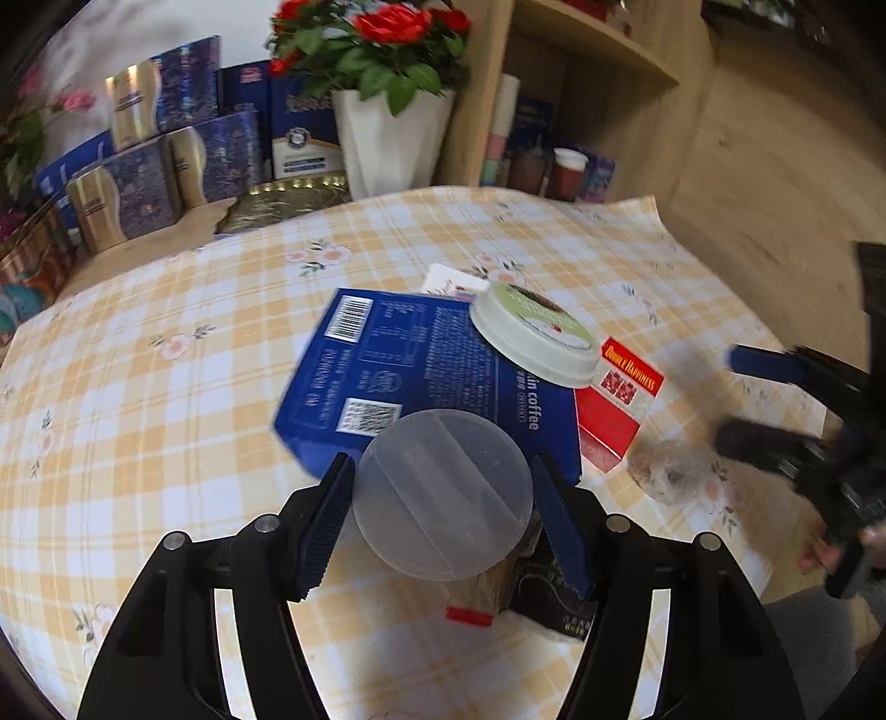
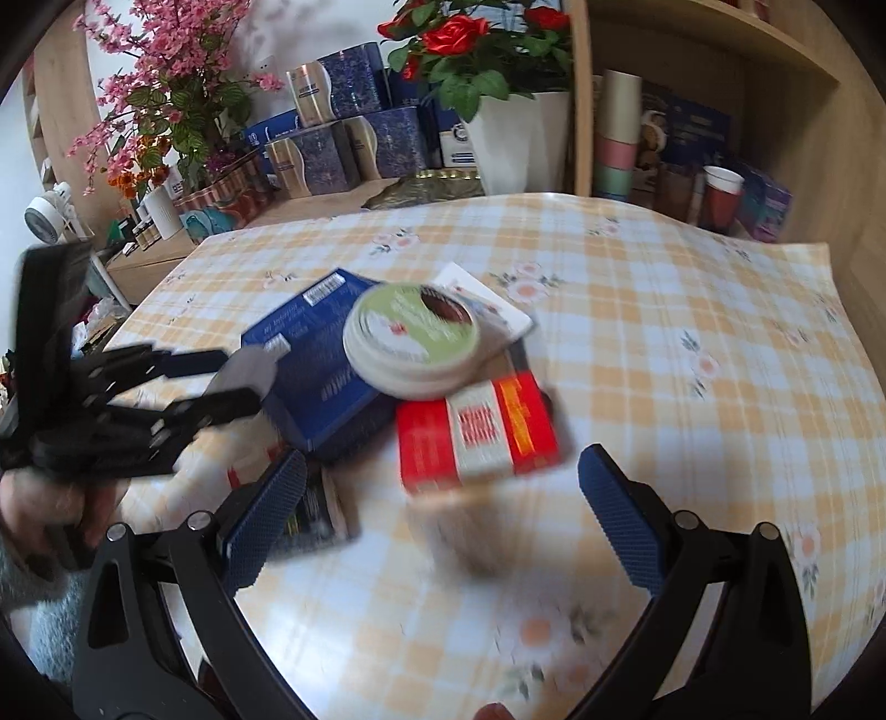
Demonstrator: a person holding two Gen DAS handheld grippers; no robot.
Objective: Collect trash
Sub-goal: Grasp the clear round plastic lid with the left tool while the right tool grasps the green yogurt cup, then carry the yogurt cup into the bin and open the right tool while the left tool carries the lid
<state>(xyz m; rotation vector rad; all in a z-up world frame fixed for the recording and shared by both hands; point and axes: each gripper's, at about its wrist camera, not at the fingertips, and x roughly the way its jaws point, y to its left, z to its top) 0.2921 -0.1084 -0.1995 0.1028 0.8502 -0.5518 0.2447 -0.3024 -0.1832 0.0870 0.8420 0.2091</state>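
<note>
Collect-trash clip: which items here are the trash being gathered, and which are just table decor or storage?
Trash:
clear plastic lid between the left gripper pads
blue coffee box
round white-and-green lid
red cigarette pack
dark wrapper

Just there:
rose pot
blue-gold gift boxes
paper cups

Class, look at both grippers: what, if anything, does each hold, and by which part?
The left gripper brackets a translucent round plastic lid at opposite edges; actual contact cannot be told. The right gripper holds nothing.

Wooden shelving point(image 2: 692, 66), checked tablecloth point(image 2: 637, 310), potted red roses point(image 1: 387, 33)
</note>
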